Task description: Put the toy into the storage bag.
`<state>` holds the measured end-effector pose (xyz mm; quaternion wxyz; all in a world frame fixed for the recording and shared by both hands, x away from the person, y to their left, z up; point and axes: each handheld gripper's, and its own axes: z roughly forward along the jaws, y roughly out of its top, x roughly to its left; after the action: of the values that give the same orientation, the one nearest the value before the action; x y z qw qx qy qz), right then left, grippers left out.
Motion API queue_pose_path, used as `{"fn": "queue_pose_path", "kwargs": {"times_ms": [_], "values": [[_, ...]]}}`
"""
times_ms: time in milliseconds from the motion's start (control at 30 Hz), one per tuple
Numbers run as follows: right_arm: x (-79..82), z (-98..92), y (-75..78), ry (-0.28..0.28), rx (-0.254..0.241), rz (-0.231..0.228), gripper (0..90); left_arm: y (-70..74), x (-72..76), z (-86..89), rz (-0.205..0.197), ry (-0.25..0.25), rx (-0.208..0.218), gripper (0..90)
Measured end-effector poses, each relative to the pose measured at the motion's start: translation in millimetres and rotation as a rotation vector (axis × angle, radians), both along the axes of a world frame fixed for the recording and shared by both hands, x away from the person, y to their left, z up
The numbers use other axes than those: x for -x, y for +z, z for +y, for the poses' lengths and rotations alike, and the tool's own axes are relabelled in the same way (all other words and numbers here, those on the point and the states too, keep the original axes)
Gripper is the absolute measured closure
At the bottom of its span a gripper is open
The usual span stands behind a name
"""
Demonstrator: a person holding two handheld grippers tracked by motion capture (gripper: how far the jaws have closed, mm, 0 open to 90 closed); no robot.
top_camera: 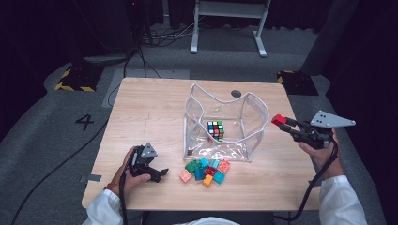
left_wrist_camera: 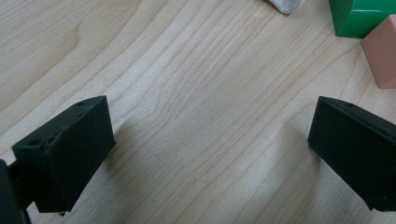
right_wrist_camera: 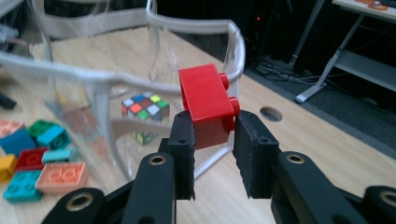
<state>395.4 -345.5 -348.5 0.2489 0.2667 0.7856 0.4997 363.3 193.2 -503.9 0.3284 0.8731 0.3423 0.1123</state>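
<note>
A red plastic building brick (right_wrist_camera: pixel 208 105) sits clamped in the right gripper (right_wrist_camera: pixel 212 133), apparently just outside the clear plastic pouch (right_wrist_camera: pixel 140 23); the left gripper (left_wrist_camera: pixel 210 140) gapes empty.

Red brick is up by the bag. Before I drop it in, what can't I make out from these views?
- Red brick: lower part hidden between the right gripper pads, right gripper view.
- Clear bag: floor behind the puzzle cube blurred by glare, high view.
- Green brick and pink brick: cut off by the frame edge, left gripper view.
</note>
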Motion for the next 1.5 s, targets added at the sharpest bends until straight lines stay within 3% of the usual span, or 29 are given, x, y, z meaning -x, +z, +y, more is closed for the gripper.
{"fn": "queue_pose_path", "kwargs": {"times_ms": [233,567,667,1067,1500], "values": [[-13.8,6.2,25.7,0.003,-0.011,-0.014,69.6,-0.1,0.0,-0.1,-0.002,0.002,0.001,0.4],[-34.1,31.1,48.8,0.055,0.023,-0.008,69.6,-0.1,0.1,-0.1,-0.001,0.002,0.001,0.4],[-40.7,40.0,50.6,0.111,0.032,-0.022,69.6,0.1,-0.1,0.0,-0.001,-0.001,-0.001,0.4],[-64.7,75.5,45.1,0.209,0.083,0.014,69.5,-0.1,0.1,-0.1,0.000,0.002,0.002,0.4],[-82.3,125.7,29.2,0.246,0.301,0.079,69.5,-0.1,0.0,-0.1,-0.001,0.002,0.001,0.4]]}}
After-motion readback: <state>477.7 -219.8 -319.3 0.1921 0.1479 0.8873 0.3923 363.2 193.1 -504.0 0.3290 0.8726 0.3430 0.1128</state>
